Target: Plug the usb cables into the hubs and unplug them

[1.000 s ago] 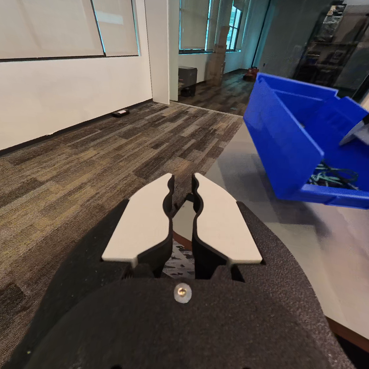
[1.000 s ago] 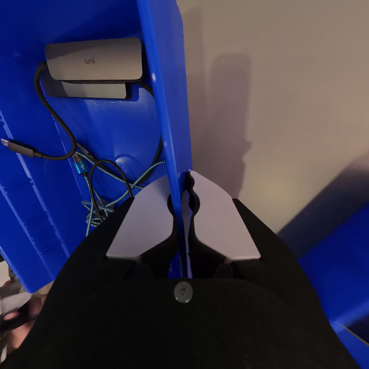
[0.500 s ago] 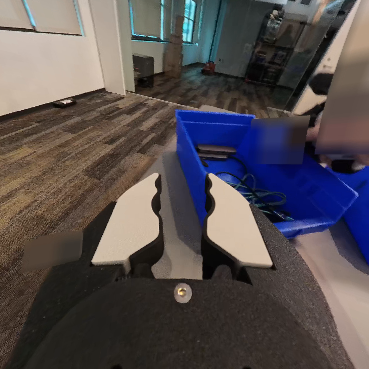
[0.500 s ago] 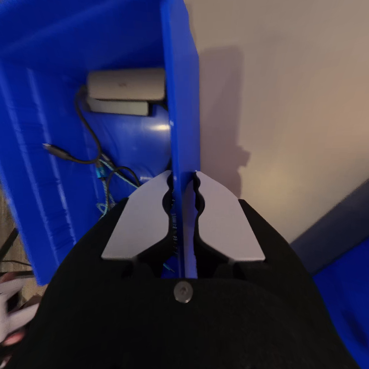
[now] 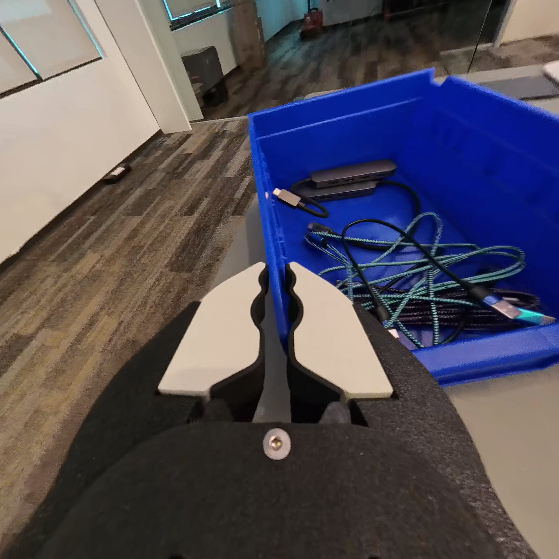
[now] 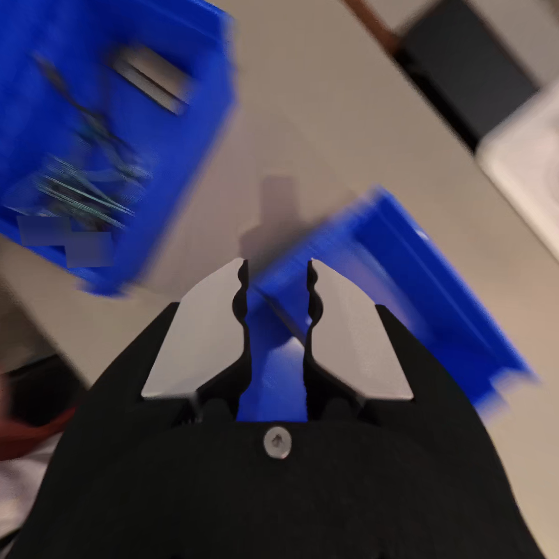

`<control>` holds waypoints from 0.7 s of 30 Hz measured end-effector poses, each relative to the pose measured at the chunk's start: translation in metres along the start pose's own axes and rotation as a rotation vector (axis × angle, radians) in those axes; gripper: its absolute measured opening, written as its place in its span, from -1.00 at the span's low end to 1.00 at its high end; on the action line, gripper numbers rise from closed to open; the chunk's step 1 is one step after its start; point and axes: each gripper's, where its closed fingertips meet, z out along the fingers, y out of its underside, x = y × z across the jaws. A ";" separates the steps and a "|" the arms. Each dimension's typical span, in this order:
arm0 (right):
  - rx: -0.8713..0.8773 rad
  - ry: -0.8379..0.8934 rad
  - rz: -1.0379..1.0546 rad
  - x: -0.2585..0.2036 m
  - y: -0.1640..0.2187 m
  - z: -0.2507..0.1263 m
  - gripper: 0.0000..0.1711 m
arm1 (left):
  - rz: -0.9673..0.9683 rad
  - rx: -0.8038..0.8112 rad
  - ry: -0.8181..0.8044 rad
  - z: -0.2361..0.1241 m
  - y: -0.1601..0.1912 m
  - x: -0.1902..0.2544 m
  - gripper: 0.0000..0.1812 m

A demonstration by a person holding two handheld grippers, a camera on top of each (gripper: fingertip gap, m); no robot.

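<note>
A blue bin [image 5: 393,121] stands on the grey table [image 5: 499,438]. It holds two grey USB hubs [image 5: 354,175], stacked at its far end, and a tangle of teal and black braided cables [image 5: 423,272]. A silver plug [image 5: 286,196] on a hub lead lies by the left wall. My left gripper [image 5: 275,266] is nearly closed across the bin's left wall near the front corner, one finger inside and one outside. My right gripper [image 6: 276,263] is open and empty above a second blue bin [image 6: 423,287]. The first bin [image 6: 196,151] and its hubs [image 6: 151,78] show blurred at upper left.
The table edge runs just left of the bin, with carpet floor [image 5: 121,272] beyond it. In the right wrist view a dark flat object [image 6: 462,75] and a white object [image 6: 529,166] lie at the far right. The second bin lies close to the first. The gap from one gripper's tips to the other's is roughly 35 cm. The white object [image 6: 529,166] sits 35 cm or so from the ends of my right fingers.
My right gripper let go of the bin wall, opened and swung right over the second bin. My left gripper moved to the bin and narrowed around its left wall.
</note>
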 end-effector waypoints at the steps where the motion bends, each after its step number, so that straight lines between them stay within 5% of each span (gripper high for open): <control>1: -0.002 0.064 -0.001 0.021 0.017 -0.013 -0.55 | 0.033 -0.011 0.001 0.005 0.000 -0.008 -0.90; 7: 0.011 0.212 0.312 0.114 0.123 -0.053 -0.42 | 0.084 -0.062 0.091 0.037 -0.006 -0.030 -0.88; 11: 0.028 0.131 0.486 0.122 0.155 -0.042 -0.50 | 0.104 -0.021 0.141 0.054 -0.013 -0.032 -0.88; 18: -0.084 0.288 0.474 0.124 0.193 -0.045 -0.21 | 0.082 -0.012 0.146 0.065 -0.017 -0.033 -0.88; 21: -0.124 0.251 0.481 0.108 0.205 -0.037 -0.24 | 0.018 0.066 0.107 0.057 -0.030 -0.036 -0.77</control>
